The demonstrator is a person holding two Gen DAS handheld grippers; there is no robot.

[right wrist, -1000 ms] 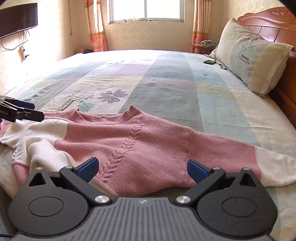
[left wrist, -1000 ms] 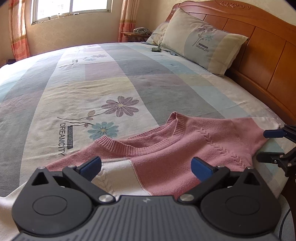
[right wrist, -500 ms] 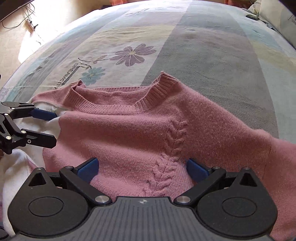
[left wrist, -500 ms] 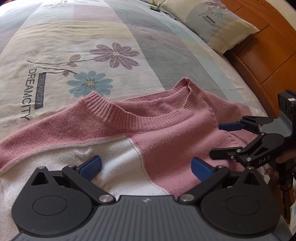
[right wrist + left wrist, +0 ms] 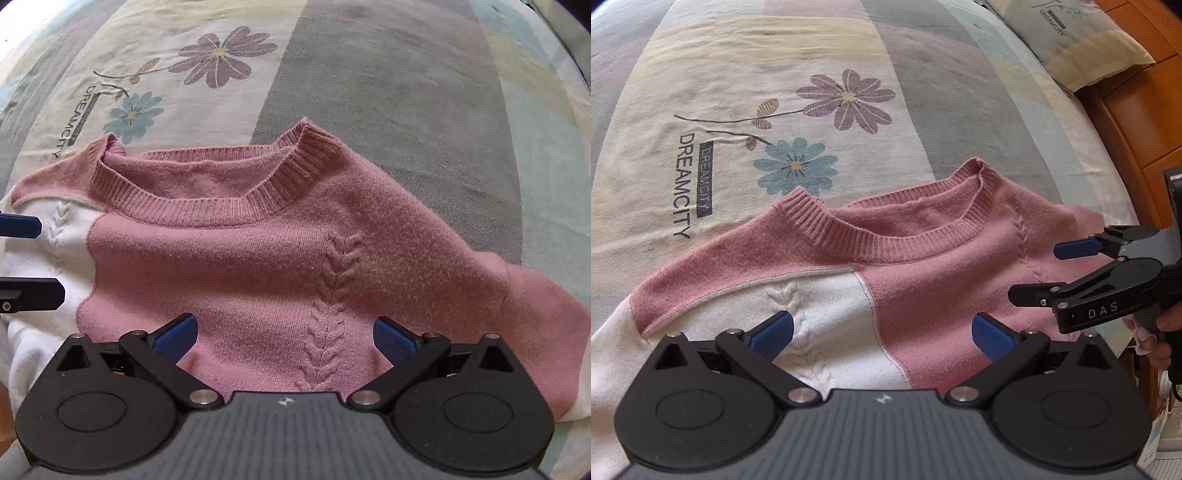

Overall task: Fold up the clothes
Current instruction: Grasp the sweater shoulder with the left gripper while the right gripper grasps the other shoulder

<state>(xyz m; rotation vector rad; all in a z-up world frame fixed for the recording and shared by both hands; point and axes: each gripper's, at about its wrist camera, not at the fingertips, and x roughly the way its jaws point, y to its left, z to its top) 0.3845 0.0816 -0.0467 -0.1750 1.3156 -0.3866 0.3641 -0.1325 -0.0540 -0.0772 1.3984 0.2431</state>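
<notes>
A pink and white knit sweater point(image 5: 923, 288) point(image 5: 258, 266) lies on the bed with its ribbed neckline facing away from me. My left gripper point(image 5: 882, 332) hovers open over the seam between the white panel and the pink one, nothing between its fingers. My right gripper point(image 5: 284, 338) hangs open above the pink front, over the braided cable stitch. In the left wrist view the right gripper point(image 5: 1038, 271) shows from the side at the sweater's right edge, jaws apart. The left gripper's fingertips point(image 5: 22, 227) poke in at the left edge of the right wrist view.
The bedsheet point(image 5: 775, 110) has pastel stripes, printed flowers and the word DREAMCITY. A pillow point(image 5: 1067, 33) leans at the back right by the wooden bed frame point(image 5: 1137, 122). A hand point(image 5: 1160, 332) grips the right tool beyond the mattress edge.
Both grippers have tilted down and moved in close over the sweater, so the room and window are out of view. Both stayed open and the sweater has not moved.
</notes>
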